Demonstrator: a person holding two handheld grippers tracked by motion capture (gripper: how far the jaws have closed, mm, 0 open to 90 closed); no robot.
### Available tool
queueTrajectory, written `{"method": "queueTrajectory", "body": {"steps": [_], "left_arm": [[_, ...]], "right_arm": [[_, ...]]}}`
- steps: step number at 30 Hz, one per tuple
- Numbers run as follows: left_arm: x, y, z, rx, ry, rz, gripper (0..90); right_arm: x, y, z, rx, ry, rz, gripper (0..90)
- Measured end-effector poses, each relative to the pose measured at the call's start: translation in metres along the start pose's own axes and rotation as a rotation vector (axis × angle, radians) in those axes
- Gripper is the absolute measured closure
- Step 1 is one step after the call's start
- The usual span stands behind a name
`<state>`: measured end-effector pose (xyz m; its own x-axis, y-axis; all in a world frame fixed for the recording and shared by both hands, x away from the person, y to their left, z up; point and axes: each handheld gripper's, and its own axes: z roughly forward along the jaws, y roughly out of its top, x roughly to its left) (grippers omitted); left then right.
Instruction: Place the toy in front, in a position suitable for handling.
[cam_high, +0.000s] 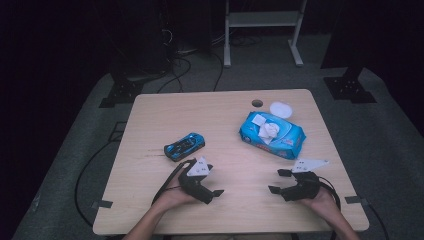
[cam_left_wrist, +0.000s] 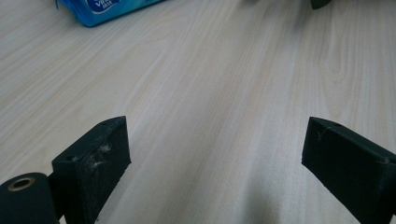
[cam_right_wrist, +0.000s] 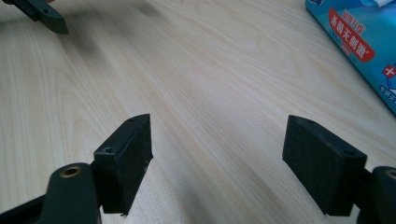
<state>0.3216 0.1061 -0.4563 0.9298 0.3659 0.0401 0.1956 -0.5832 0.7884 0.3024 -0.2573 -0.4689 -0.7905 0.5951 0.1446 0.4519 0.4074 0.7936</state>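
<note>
Both jaws spread wide and empty: left hand-held gripper (cam_high: 216, 186) lower centre, right hand-held gripper (cam_high: 278, 181) lower right, resting on the worktop (cam_high: 165, 115) below the toy car (cam_high: 184, 146) and wet-wipes pack (cam_high: 272, 134).

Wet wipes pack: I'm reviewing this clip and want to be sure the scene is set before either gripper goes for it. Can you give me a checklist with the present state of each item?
1. Left gripper jaws open, nothing between them: ok.
2. Right gripper jaws open, nothing between them: ok.
3. Wet wipes pack lying flat on the table, apart from both grippers: ok.
4. A wipe sticking up from the pack's opening, ready to be pinched: ok.
5. Bare table between the right gripper and the pack: ok.
6. Blue toy car off the path to the pack: ok.
</note>
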Motion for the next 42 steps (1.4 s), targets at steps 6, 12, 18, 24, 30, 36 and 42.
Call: {"method": "queueTrajectory", "body": {"steps": [6,12,18,24,30,36,42], "left_arm": [[0.002,0.004,-0.002,0.005,-0.008,-0.031,7.2],[0.013,0.013,-0.012,0.003,0.032,-0.012,7.2],[0.032,0.017,-0.025,-0.019,0.076,-0.026,7.1],[0.055,0.015,-0.044,-0.015,0.14,-0.043,7.2],[0.078,0.011,-0.059,-0.008,0.211,-0.055,7.2],[0.1,0.005,-0.066,0.012,0.256,-0.096,7.6],[0.118,-0.002,-0.062,0.095,0.27,-0.104,9.7]], "right_arm": [[0.0,0.0,-0.001,-0.003,-0.007,0.002,23.2],[-0.001,0.001,0.001,-0.008,-0.008,0.007,23.2],[0.001,0.005,-0.002,-0.026,-0.009,0.008,23.2],[0.004,0.009,-0.002,-0.028,0.005,-0.008,23.3],[0.006,0.01,0.0,-0.023,0.014,-0.013,23.2],[0.009,0.01,0.001,-0.02,0.027,-0.026,23.2],[0.008,0.01,0.001,-0.018,0.036,-0.029,23.2]]}}
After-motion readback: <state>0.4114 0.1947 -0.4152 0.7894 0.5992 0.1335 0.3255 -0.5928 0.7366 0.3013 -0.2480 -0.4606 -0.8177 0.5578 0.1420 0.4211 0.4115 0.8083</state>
